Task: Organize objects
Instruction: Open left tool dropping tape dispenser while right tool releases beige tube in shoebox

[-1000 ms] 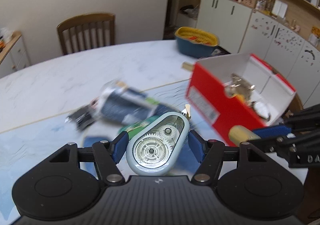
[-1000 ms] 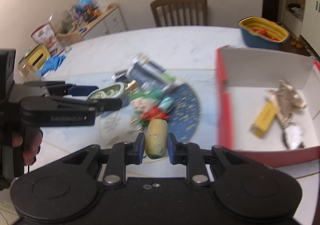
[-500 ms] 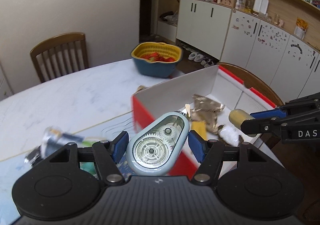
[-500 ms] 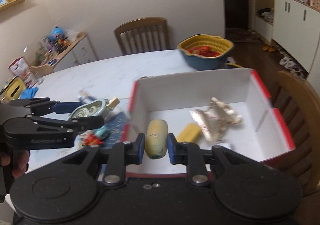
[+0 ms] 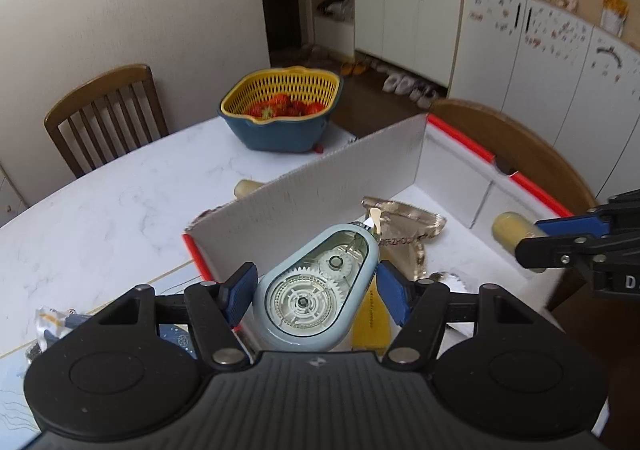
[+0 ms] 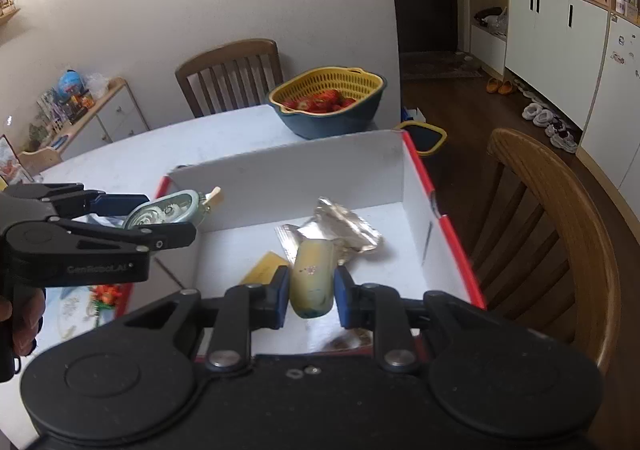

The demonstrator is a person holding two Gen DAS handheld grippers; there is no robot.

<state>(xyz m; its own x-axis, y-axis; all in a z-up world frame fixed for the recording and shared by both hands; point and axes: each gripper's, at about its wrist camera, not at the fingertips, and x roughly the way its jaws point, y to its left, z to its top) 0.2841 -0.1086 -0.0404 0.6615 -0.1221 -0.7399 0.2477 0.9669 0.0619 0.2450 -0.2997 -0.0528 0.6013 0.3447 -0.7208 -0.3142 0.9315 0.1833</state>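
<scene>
My left gripper [image 5: 314, 292] is shut on a pale blue correction tape dispenser [image 5: 316, 290] with clear gears, held above the near left corner of the red-and-white box [image 5: 320, 185]. My right gripper [image 6: 310, 290] is shut on a small yellow tube [image 6: 312, 278], held over the box [image 6: 288, 169]. In the box lie a shiny foil packet [image 6: 340, 226] and a flat yellow packet [image 6: 264, 268]. The right gripper also shows in the left wrist view [image 5: 560, 246], and the left gripper in the right wrist view [image 6: 160, 217].
A blue-and-yellow basket of strawberries [image 5: 280, 109] stands on the marble table [image 5: 100, 209] behind the box. Wooden chairs [image 6: 560, 230] stand at the table's far side and right. Loose items [image 5: 52, 326] lie on a blue mat at the left.
Both grippers have swung right from the pile of loose items on the mat to over the box, each still holding its object.
</scene>
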